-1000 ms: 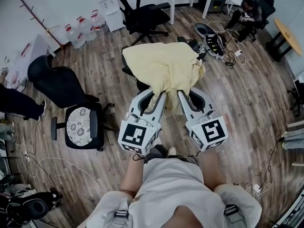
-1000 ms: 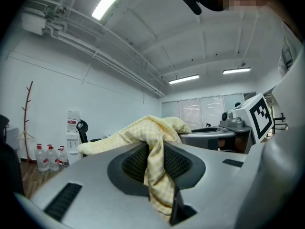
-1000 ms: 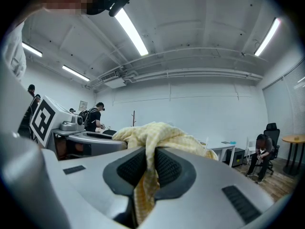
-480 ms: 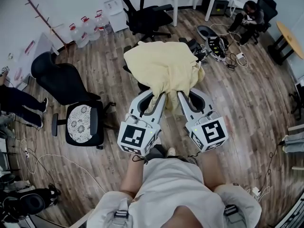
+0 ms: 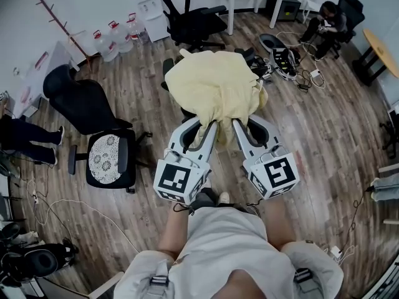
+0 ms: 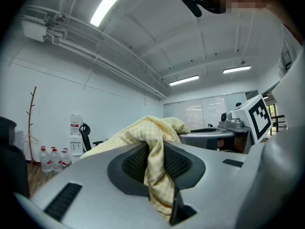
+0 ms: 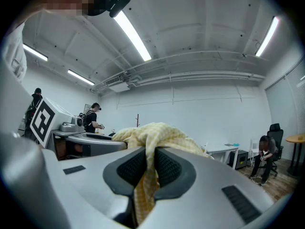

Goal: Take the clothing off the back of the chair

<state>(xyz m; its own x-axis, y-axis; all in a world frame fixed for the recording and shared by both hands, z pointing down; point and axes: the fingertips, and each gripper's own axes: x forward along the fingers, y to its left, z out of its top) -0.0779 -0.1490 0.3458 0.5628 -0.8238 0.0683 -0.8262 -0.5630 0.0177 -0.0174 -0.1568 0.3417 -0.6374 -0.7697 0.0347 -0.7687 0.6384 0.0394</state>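
A pale yellow checked garment [image 5: 215, 86] hangs spread out in front of me, held up by both grippers. My left gripper [image 5: 212, 128] is shut on its near hem, and the cloth [image 6: 155, 163] is pinched between the dark ribbed pads. My right gripper [image 5: 235, 124] is shut on the same hem a little to the right, with the cloth [image 7: 147, 171] squeezed between its pads. Beneath the garment a dark chair [image 5: 168, 73] shows only at its edges; most of it is hidden by the fabric.
A black office chair with a patterned seat cushion [image 5: 106, 157] stands to the left. Another black chair [image 5: 193, 20] is behind, near water bottles [image 5: 112, 39]. Cables and gear [image 5: 280, 58] lie on the wood floor at right. A seated person [image 5: 327, 17] is at the far right.
Both grippers have carried the garment slightly away from me and up; the chairs and floor have shifted a little in the head view. Both grips stay the same.
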